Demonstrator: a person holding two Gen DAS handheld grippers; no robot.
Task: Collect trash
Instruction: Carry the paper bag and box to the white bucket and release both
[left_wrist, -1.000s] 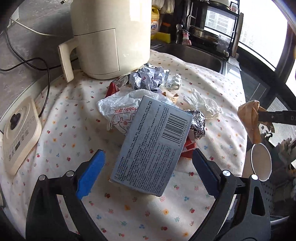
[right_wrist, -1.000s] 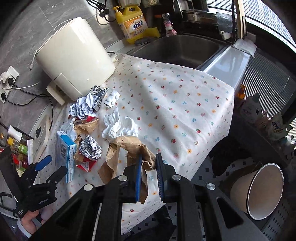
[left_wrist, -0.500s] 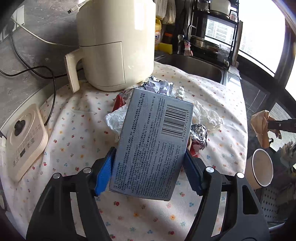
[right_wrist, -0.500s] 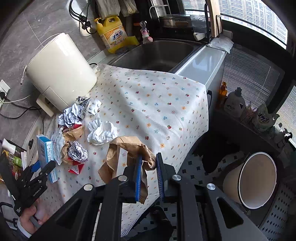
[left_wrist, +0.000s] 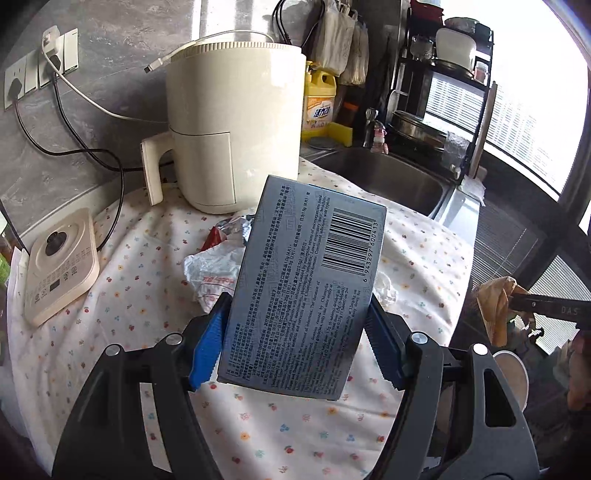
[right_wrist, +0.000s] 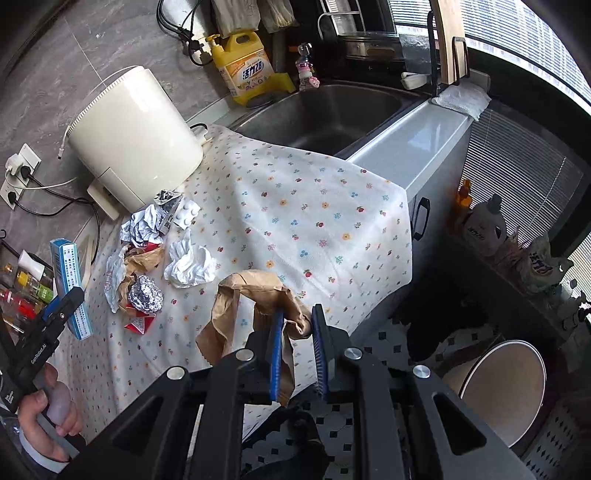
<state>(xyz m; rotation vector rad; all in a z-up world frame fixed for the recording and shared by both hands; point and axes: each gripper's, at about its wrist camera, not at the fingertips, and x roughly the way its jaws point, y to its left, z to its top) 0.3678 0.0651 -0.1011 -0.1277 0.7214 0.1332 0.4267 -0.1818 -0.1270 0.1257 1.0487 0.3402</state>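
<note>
My left gripper (left_wrist: 295, 347) is shut on a grey cardboard box (left_wrist: 306, 284) with a barcode and holds it tilted above the flowered cloth (left_wrist: 140, 266). The box also shows in the right wrist view (right_wrist: 70, 280), blue and white. My right gripper (right_wrist: 297, 350) is shut on a crumpled brown paper bag (right_wrist: 251, 299), held past the counter's edge. On the cloth lie a foil ball (right_wrist: 145, 294), white tissue (right_wrist: 190, 264), crumpled printed paper (right_wrist: 146, 227), a white plastic bag (left_wrist: 210, 269) and red wrappers (right_wrist: 138, 324).
A cream air fryer (left_wrist: 229, 125) stands at the back of the counter, a cream control unit (left_wrist: 59, 266) to its left. A steel sink (right_wrist: 325, 114) and yellow detergent bottle (right_wrist: 245, 72) lie beyond. A white round bin (right_wrist: 502, 391) stands on the tiled floor at the right.
My left gripper closed on the box and lifted it off the cloth, tilting it up. My right gripper carried the brown bag away from the counter towards the bin side.
</note>
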